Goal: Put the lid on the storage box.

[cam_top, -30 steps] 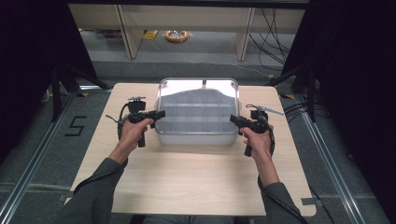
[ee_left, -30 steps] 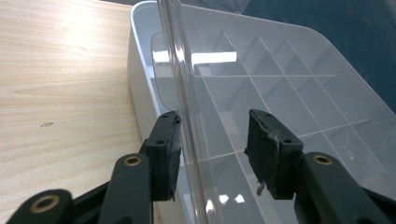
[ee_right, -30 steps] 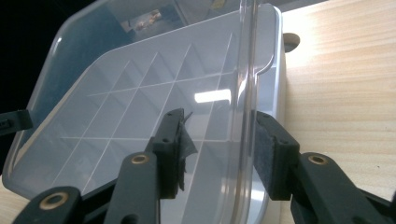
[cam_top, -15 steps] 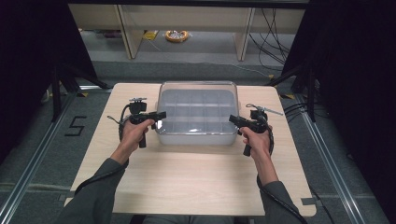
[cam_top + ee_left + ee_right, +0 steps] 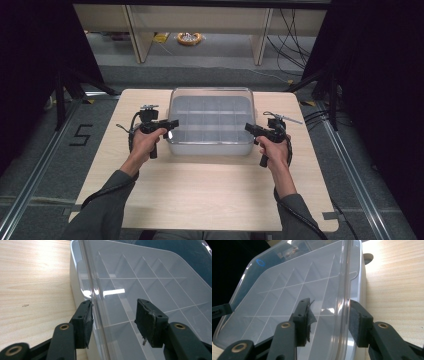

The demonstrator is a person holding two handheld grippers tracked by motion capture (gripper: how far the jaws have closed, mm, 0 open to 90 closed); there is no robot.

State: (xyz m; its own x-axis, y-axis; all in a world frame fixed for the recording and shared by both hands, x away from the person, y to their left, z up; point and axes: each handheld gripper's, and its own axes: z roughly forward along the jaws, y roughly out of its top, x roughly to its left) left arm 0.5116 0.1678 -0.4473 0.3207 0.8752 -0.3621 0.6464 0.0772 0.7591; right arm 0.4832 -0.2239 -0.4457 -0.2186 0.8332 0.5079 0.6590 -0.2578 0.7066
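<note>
Two claws, left [image 5: 172, 123] and right [image 5: 248, 128], gape apart astride the side edges of the clear lid [image 5: 210, 117] on my divided box [image 5: 210, 149], mid-worktop [image 5: 200, 190]. I should pinch evenly, keeping it level.

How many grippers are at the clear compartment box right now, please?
2. The left gripper is at the box's left side, its jaws straddling the lid edge; the right gripper is at the right side, likewise astride the lid edge.
</note>
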